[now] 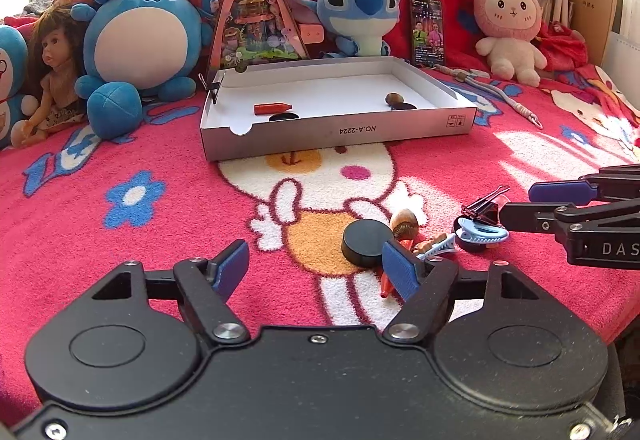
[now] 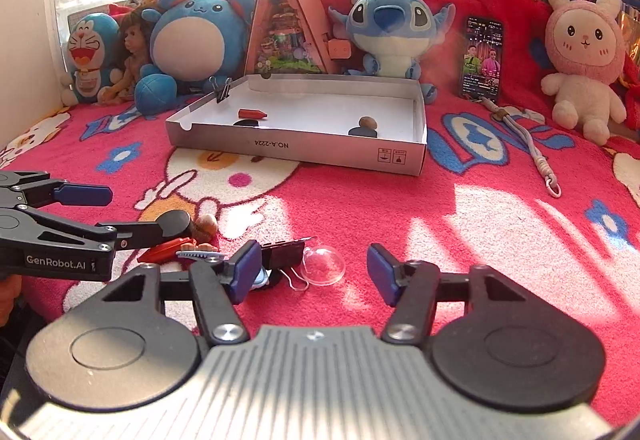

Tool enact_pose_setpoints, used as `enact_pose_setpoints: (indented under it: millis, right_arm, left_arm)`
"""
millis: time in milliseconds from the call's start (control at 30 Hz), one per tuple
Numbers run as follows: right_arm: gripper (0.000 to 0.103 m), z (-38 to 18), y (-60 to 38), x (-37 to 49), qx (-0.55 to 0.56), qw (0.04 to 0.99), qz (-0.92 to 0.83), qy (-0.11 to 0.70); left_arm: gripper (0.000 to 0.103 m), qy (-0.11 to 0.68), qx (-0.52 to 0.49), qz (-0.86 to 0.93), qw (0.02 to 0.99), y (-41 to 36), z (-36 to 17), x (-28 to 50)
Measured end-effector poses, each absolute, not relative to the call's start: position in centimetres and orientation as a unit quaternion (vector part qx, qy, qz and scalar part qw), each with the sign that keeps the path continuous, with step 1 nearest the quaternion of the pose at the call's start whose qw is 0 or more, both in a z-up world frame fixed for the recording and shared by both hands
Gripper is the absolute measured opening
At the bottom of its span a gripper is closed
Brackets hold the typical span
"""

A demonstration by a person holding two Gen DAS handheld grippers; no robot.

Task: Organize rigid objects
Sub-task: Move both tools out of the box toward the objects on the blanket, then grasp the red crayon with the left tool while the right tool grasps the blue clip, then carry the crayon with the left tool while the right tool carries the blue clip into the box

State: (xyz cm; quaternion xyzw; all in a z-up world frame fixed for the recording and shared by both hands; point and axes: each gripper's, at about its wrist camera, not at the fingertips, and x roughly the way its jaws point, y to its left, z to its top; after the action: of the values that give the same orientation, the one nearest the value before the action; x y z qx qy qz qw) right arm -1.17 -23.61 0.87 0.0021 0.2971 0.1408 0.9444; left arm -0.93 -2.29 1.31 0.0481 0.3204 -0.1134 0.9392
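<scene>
A small pile lies on the pink blanket: a black puck (image 1: 366, 242), an acorn (image 1: 404, 222), a red crayon (image 1: 386, 284), a blue hair clip (image 1: 482, 234) and a black binder clip (image 1: 482, 206). My left gripper (image 1: 316, 268) is open just short of the puck, its right finger beside it. In the right wrist view a clear dome (image 2: 323, 265) sits between the pads of my open right gripper (image 2: 314, 270), untouched, and the binder clip (image 2: 282, 256) lies by the left pad. Farther back, a white box (image 1: 340, 128) holds a red crayon (image 1: 272, 107), black discs and an acorn (image 1: 394, 98).
Plush toys line the back: a round blue one (image 1: 140, 36), a blue alien (image 1: 360, 8), a pink rabbit (image 1: 510, 24). A triangular display house (image 1: 256, 12) and a phone (image 1: 428, 30) lean there too. A grey lanyard (image 2: 532, 144) lies right of the box.
</scene>
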Motion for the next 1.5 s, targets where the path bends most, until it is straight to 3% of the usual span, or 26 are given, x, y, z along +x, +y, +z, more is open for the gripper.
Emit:
enact_pose_setpoints:
  millis: [33, 100, 267, 333, 933, 1100, 1500]
  right_arm:
    - [0.051, 0.9, -23.5, -1.4, 0.008, 0.943, 0.148, 0.299]
    - [0.046, 0.8, -23.4, -1.8, 0.015, 0.940, 0.161, 0.299]
    - [0.035, 0.5, -22.2, -2.1, 0.005, 0.932, 0.195, 0.306]
    - [0.024, 0.3, -21.7, -1.9, 0.000, 0.929, 0.202, 0.312]
    - [0.025, -0.5, -20.1, 0.0, -0.010, 0.933, 0.179, 0.313]
    - [0.022, -0.4, -19.9, -0.3, -0.013, 0.935, 0.176, 0.307]
    - [0.021, 1.4, -21.0, -0.8, 0.017, 0.942, 0.173, 0.287]
  left_arm:
    - [0.063, 0.319, 0.047, -0.118, 0.939, -2.3, 1.4, -1.2]
    - [0.048, 0.320, 0.047, -0.125, 0.938, -2.5, 1.5, -1.6]
    - [0.031, 0.339, 0.035, -0.149, 0.928, -3.0, 1.4, -1.8]
    - [0.025, 0.343, 0.032, -0.158, 0.926, -3.2, 1.5, -1.9]
    - [0.022, 0.350, 0.027, -0.171, 0.921, -4.4, 0.4, -0.8]
    - [0.011, 0.346, 0.022, -0.163, 0.924, -4.3, 0.6, -0.9]
    - [0.010, 0.325, 0.014, -0.163, 0.931, -3.8, 2.3, -1.4]
